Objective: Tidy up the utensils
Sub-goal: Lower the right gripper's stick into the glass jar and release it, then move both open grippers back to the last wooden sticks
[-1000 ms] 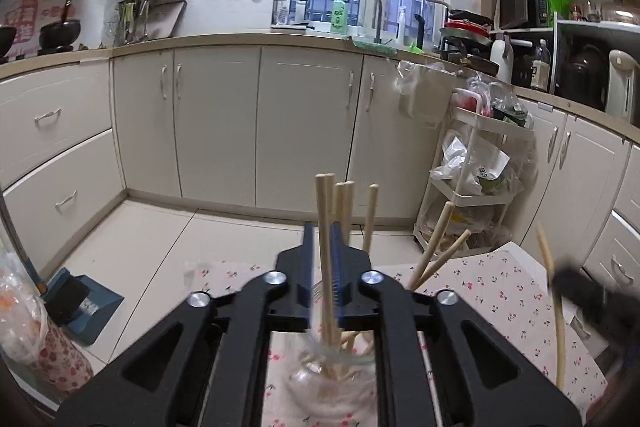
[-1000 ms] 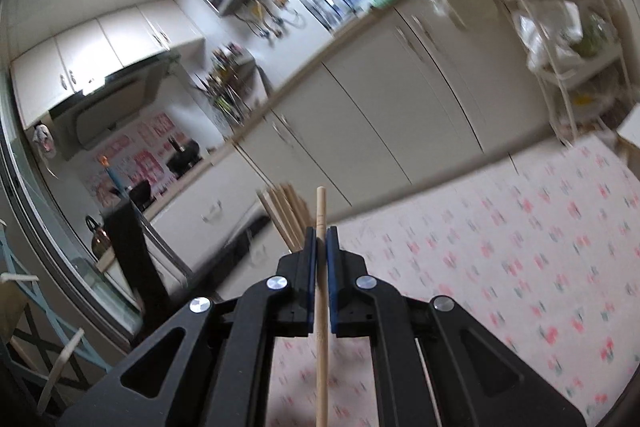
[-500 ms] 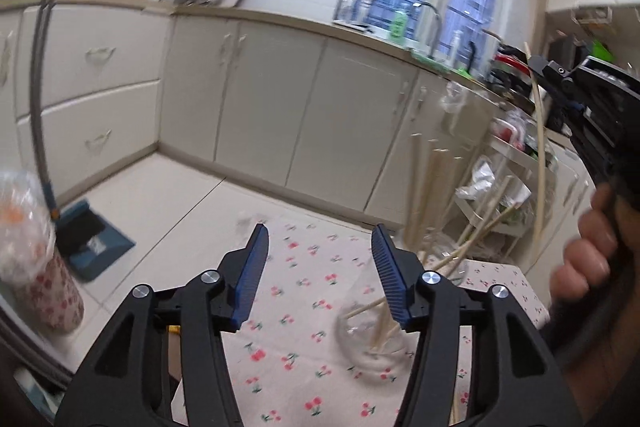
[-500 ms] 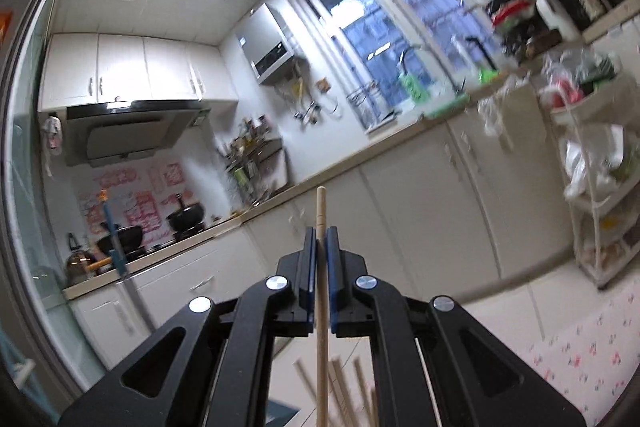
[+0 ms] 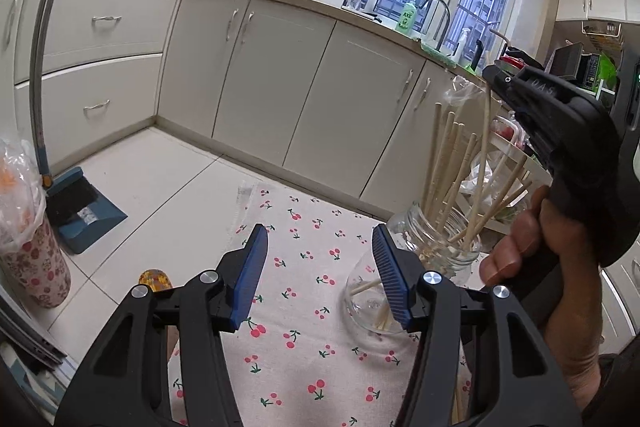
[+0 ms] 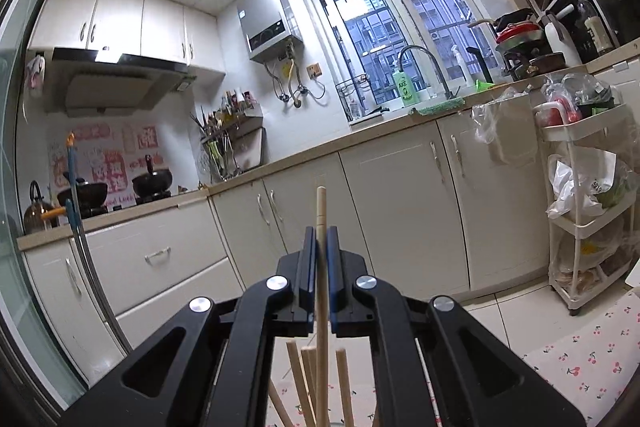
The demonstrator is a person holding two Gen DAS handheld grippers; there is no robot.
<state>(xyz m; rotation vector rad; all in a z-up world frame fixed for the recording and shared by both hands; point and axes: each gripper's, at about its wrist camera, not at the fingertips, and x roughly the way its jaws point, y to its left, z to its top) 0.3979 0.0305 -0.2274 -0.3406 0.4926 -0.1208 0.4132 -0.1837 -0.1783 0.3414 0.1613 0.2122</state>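
In the left wrist view, the left gripper (image 5: pixel 320 267) hangs over the desk (image 5: pixel 304 347), which is covered with a cherry-print cloth. Its jaws stand half wide and nothing is between them. Just right of its right finger stands a glass jar (image 5: pixel 436 247) already filled with many chopsticks (image 5: pixel 448 163), their tops leaning to different sides. Farther right, a hand (image 5: pixel 536 247) holds the right gripper (image 5: pixel 498 77) above the jar, and one chopstick (image 5: pixel 485 131) hangs from it towards the jar mouth.

In the right wrist view, the right gripper (image 6: pixel 320 247) is closed narrow on this single chopstick (image 6: pixel 321 211), which stands upright between the blue pads. The tops of the other chopsticks (image 6: pixel 308 367) show below the jaws, so the jar seems to be right underneath.

To do this step well, the person should probably keep the stick upright, lower its bottom end into a free gap between the others, and open the jaws only when the end is inside the rim. A tilted stick could catch on the neighbours or push the light jar over.
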